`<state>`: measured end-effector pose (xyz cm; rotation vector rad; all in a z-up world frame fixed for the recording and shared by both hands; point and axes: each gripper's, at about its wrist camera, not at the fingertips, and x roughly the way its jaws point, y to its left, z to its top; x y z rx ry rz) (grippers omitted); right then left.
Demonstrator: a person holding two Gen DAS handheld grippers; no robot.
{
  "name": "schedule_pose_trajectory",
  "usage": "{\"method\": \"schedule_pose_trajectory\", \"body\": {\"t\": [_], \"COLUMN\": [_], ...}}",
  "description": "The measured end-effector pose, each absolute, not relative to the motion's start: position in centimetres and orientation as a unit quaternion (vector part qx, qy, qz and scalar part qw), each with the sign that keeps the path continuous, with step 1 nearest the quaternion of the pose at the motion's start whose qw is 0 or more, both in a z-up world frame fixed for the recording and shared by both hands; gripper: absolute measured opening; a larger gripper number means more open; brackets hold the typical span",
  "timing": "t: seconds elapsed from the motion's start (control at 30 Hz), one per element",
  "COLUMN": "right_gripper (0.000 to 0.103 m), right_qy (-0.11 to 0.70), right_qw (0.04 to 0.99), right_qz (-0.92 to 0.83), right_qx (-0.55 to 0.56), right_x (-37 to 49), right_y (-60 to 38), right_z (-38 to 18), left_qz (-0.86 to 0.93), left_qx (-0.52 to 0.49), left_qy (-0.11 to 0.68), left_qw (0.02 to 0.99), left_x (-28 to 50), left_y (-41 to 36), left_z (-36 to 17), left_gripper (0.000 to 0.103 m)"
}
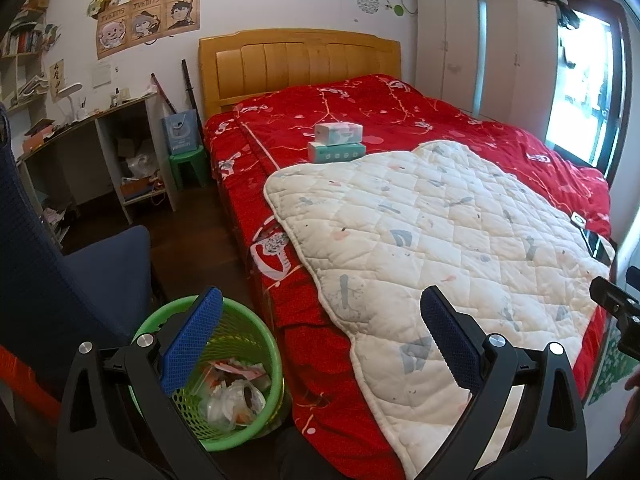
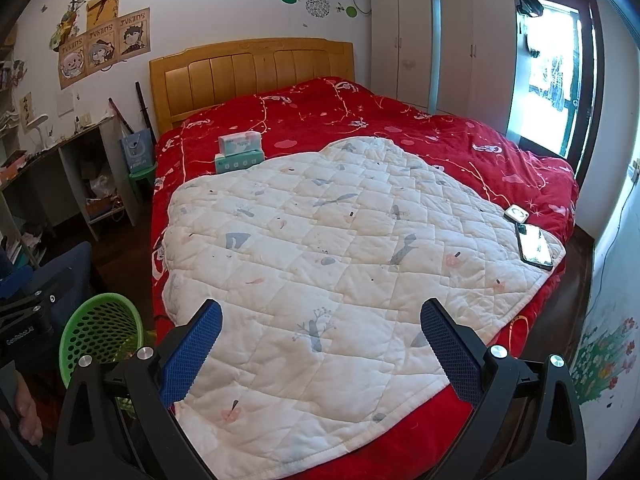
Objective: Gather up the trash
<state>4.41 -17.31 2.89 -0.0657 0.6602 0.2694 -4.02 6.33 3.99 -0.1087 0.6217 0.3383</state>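
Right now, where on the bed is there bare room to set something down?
The white quilt is bare between the tissue boxes and the phone. The red cover toward the headboard is free too.

A home bedroom: bed (image 2: pixel 360 128), wardrobe (image 2: pixel 440 44), posters (image 2: pixel 104 48) on wall

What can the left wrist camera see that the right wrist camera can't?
Only the left wrist view looks into the green bin and shows the trash inside. Only the right wrist view shows the whole phone on the white quilt, plus flower stickers on the wall. Both show the red bed, two stacked tissue boxes and open, empty grippers: left, right.
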Motion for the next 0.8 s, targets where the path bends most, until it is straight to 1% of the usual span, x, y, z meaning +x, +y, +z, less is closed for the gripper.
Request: {"method": "schedule_pose_trajectory", "body": {"t": [0.8], "right_gripper": [0.096], "right_qy": [0.318], "right_qw": [0.938], "right_qz": [0.136], "right_qx": [-0.033], "right_x": [4.36], "right_y": [-17.12], "right_z": [3.22], "left_qz": [0.176], "left_qx": [-0.054], "left_qy": [0.298], "left_qw": [0.937], "left_x": [-3.93], "left_y": [6.16], "left_z": [4.50], "left_gripper": [0.098]}}
